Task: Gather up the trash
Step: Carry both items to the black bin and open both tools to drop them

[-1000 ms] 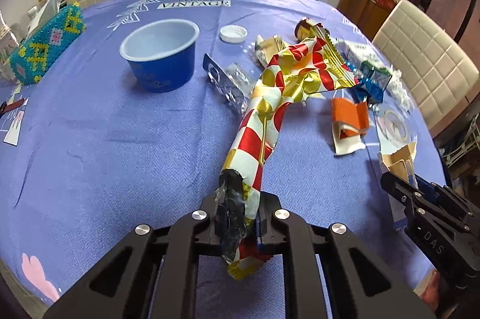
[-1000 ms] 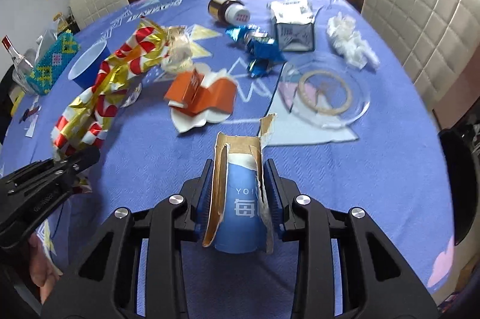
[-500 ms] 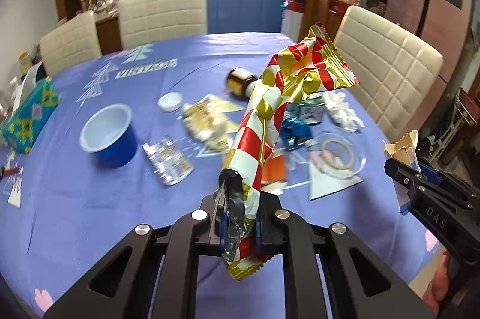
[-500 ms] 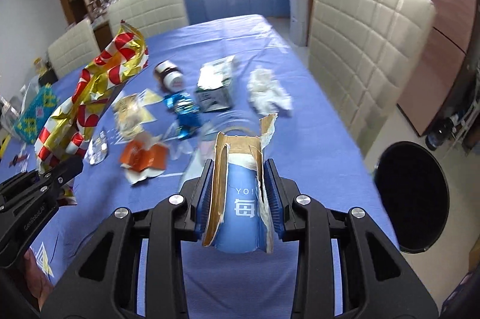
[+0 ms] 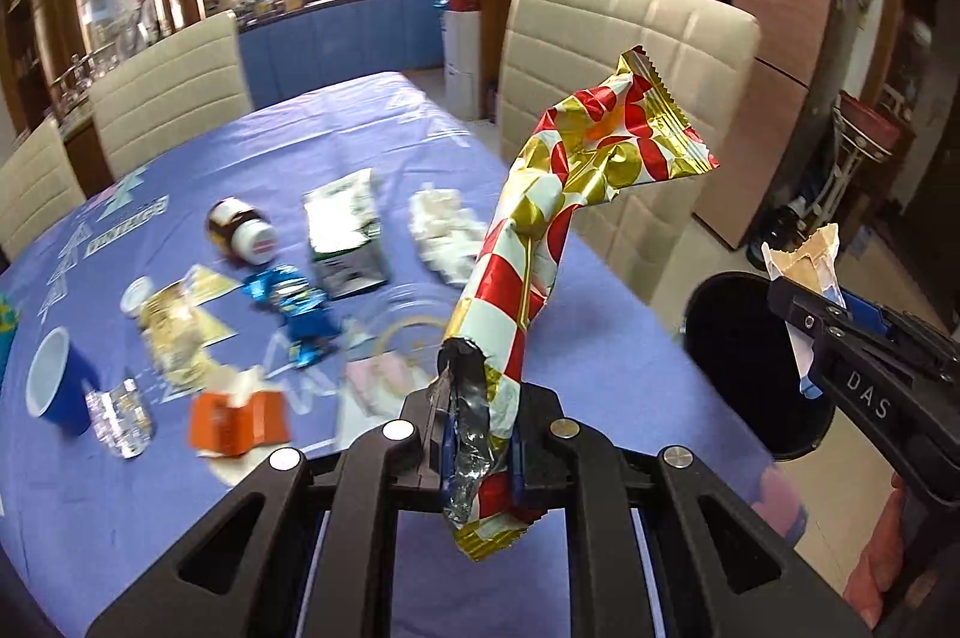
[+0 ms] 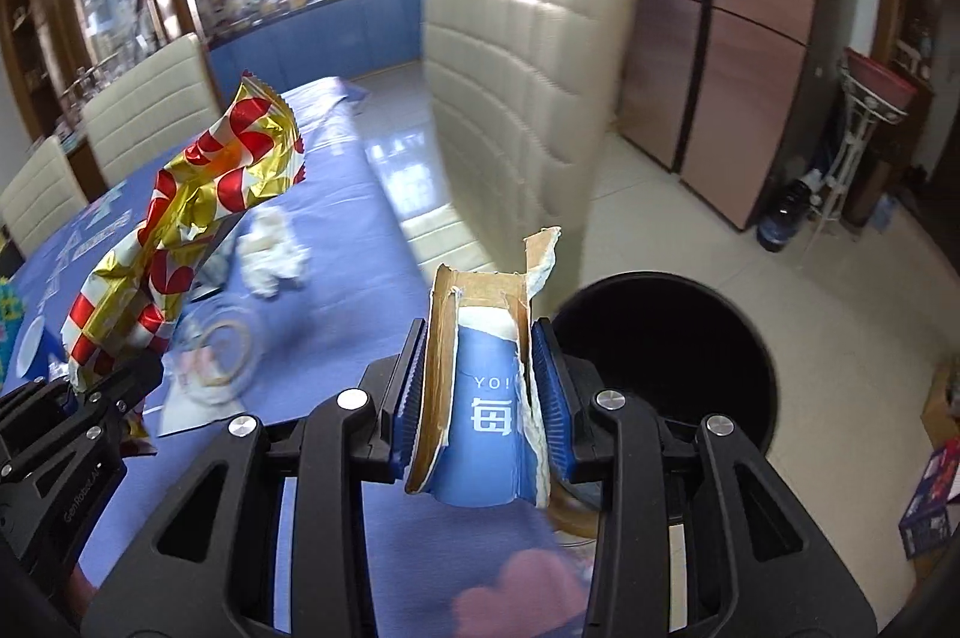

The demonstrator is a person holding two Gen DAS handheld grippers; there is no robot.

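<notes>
Left gripper clamped on the lower end of a long red, white and gold foil wrapper; wrapper stands up and leans right, its crimped top end above the table edge, silver inner foil showing at the pinch. Right gripper closed on a torn blue paper cup, brown card backing exposed on its left side, ragged flap sticking up at the top; white lettering on the blue face. Both held items are off the table, in the air. Black round trash bin sits on the tiled floor just beyond the table's corner; from the right wrist view the cup is in front of the bin's near left rim, and from the left wrist view the right gripper and its cup overlap the bin's right side. Blue tablecloth carries the remaining litter, somewhat motion-blurred: blue cup on its side at far left, crumpled clear foil beside it, orange carton piece, blue candy wrapper, yellowish wrapper, brown jar with white lid lying down, small green-and-white box, white tissue wad, clear plastic lid near the foil wrapper's base. Cream padded chair stands at the table's far right side.
</notes>
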